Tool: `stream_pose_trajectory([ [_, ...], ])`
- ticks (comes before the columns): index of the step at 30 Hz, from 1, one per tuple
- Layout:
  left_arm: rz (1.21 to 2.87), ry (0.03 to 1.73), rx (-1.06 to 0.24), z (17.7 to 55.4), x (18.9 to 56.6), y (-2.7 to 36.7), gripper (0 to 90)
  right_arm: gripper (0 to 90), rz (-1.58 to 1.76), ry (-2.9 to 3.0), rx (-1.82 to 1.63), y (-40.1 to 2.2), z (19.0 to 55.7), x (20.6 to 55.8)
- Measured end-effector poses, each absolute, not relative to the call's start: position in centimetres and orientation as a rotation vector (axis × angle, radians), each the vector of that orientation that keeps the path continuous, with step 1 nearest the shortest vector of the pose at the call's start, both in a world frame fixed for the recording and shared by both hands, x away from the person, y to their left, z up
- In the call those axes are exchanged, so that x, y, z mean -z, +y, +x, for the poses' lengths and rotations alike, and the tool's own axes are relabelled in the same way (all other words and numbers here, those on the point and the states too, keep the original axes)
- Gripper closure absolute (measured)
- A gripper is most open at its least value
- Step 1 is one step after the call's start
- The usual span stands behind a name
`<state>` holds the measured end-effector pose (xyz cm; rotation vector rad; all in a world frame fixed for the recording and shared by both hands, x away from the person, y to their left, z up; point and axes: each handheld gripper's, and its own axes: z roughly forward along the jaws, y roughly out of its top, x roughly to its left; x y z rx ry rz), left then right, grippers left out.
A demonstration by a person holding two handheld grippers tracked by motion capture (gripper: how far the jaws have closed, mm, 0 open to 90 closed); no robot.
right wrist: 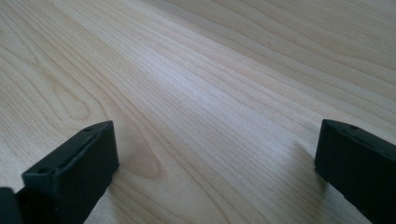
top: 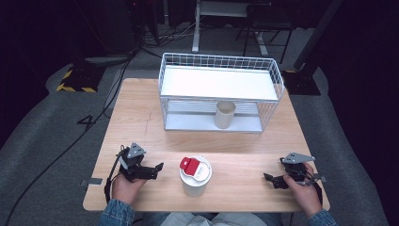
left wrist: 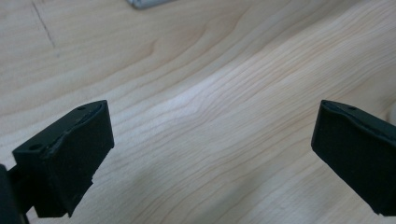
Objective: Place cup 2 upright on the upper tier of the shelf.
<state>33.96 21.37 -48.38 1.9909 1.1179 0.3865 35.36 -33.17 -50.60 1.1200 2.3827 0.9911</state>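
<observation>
In the high view, a light wooden table (top: 141, 117) carries a white wire basket (top: 221, 92) at its far side, with a white flat panel across its top and a pale cup (top: 224, 114) standing upright on its lower level, toward the right. Near the front edge, about midway between the two hands, a white cup with a lid and a red tab (top: 195, 175) stands upright on the table. The left gripper (top: 157, 168) lies low at the front left, held by the person's left hand (top: 124, 186), its tips aimed toward the lidded cup, just beside it but apart from it. The right gripper (top: 269, 179) sits at the front right in the person's right hand (top: 303, 190), tips also turned inward toward the lidded cup, well apart from it.

In the left gripper view, the two black fingers (left wrist: 70, 158) stand wide apart, with bare wood grain between them and nothing held. A grey corner of the basket's base (left wrist: 147, 3) shows at the top edge.

In the right gripper view, the fingers (right wrist: 74, 168) are likewise spread wide over bare table, holding nothing; they hang close to the surface, and I cannot tell whether they touch it.
</observation>
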Motion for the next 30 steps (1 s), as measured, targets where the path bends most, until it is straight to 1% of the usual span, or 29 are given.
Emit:
stream_pose_trajectory([
  [8, 1.945, 1.029, -0.399, 31.8, 47.0, 21.2, 0.0, 0.0, 1.114, 2.387, -0.995, -33.2, 35.4, 50.6],
  [16, 1.939, 1.012, -0.345, 30.0, 46.1, 20.9, 0.0, 0.0, 1.114, 2.386, -0.995, -33.2, 35.4, 50.6],
  [24, 1.952, 0.932, -0.395, 28.0, 45.5, 20.3, 0.0, 0.0, 1.114, 2.386, -0.995, -33.2, 35.4, 50.6],
  [30, 1.928, 0.869, -0.360, 26.6, 45.2, 19.3, 0.0, 0.0, 1.114, 2.386, -0.995, -33.2, 35.4, 50.6],
])
